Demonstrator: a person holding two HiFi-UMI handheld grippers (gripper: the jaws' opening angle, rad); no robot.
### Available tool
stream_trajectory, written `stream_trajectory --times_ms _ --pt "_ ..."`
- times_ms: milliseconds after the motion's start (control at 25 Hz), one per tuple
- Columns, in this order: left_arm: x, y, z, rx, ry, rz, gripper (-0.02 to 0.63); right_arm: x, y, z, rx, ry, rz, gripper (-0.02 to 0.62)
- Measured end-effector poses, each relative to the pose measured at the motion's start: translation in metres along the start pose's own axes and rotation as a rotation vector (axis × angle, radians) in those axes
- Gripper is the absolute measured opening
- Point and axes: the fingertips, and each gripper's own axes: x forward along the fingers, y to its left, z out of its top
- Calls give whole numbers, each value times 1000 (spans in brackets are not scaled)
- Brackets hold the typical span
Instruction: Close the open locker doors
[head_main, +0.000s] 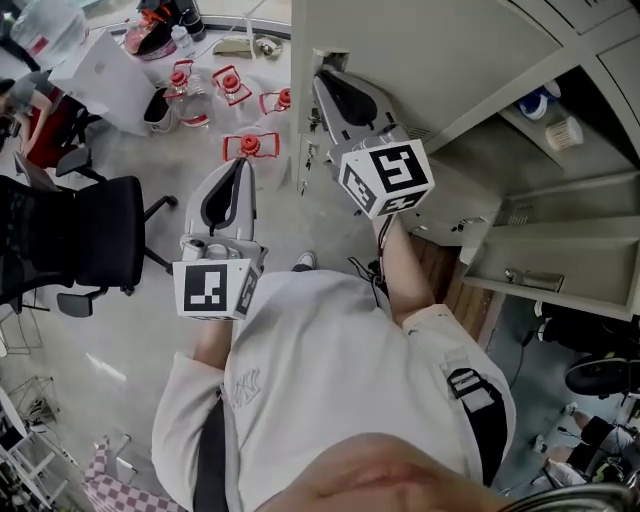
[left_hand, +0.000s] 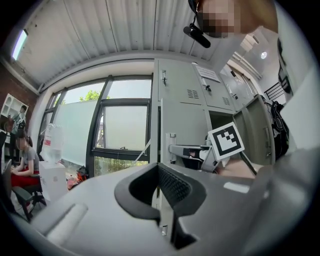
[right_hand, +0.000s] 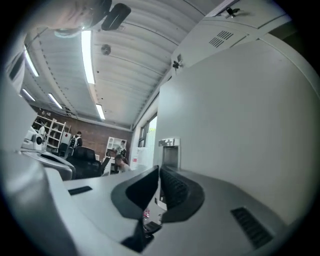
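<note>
Door looks like light, stiff sheet metal, so right gripper and left gripper, both pressed together and empty, could just shove its free edge.

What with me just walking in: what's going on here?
A person works at grey lockers with a gripper in each hand. The right gripper, shut and empty, is at the latch edge of an open locker door. The left gripper, also shut and empty, hangs over the floor. More lockers stand open.
</note>
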Motion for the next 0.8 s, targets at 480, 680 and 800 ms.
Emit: stream_trajectory --times_ms 480,680,800 --pt "3 36 -3 -28 -16 15 2 34 -45 -28 -9 69 -230 20" --pt "13 32 -1 -26 -48 -18 2 38 -42 -29 -40 75 -216 20" --pt "18 27 0 -27 -43 -32 2 32 -38 -22 -15 67 -198 20"
